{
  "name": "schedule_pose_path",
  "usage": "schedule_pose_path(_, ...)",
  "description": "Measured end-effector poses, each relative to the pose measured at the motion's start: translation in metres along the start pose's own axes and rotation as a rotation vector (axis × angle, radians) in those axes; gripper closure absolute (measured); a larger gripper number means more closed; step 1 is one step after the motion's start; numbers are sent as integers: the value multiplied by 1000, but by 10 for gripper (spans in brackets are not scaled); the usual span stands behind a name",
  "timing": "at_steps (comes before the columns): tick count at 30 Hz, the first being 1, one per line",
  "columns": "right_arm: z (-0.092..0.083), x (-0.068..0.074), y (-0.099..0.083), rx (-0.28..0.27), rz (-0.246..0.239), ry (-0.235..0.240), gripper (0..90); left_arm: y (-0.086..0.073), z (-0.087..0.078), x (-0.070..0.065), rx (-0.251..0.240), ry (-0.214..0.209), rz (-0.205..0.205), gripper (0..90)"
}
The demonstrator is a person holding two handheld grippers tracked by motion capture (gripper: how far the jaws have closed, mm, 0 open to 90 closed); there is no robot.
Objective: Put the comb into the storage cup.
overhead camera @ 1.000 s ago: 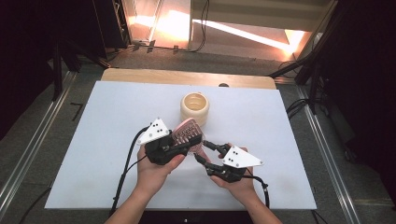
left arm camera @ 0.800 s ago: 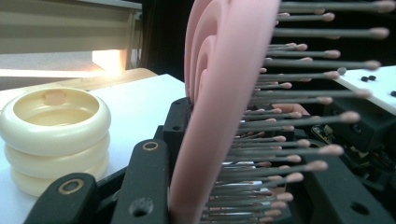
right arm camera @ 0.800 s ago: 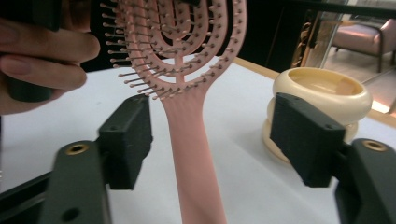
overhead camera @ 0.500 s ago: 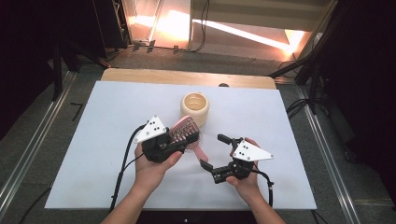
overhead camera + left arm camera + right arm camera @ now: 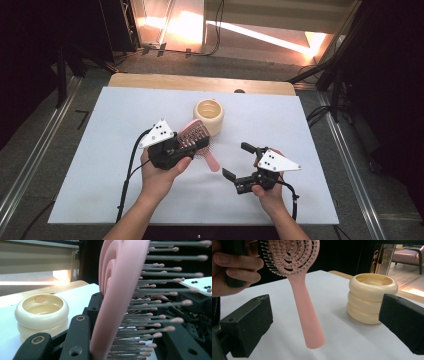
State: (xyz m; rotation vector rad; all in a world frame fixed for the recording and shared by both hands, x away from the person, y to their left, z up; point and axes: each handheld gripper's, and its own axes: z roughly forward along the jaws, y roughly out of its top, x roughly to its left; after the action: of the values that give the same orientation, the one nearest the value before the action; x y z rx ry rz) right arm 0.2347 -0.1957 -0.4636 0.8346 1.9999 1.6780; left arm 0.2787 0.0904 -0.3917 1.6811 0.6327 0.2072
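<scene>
The left gripper (image 5: 100, 350) is clamping the head of a pink hairbrush (image 5: 117, 290) edge-on, bristles pointing to the right. To its left, a cream ribbed cup (image 5: 41, 315) is standing upright on the white desk (image 5: 75, 293), just beyond the black jaws.

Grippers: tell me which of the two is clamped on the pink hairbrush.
The left gripper: its jaws pinch the pink hairbrush by the head. The right gripper stands open and empty, apart from the handle.
</scene>
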Motion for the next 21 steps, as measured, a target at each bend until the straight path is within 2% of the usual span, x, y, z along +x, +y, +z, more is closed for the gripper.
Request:
schedule_pose_path(11,-12,-16,-5,-9,11,-41,0,3,-3,7,-8,17,1,633)
schedule_pose_path(21,-23,-27,-9,2,11,-69,0,13,-7,15,-23,39,4,634)
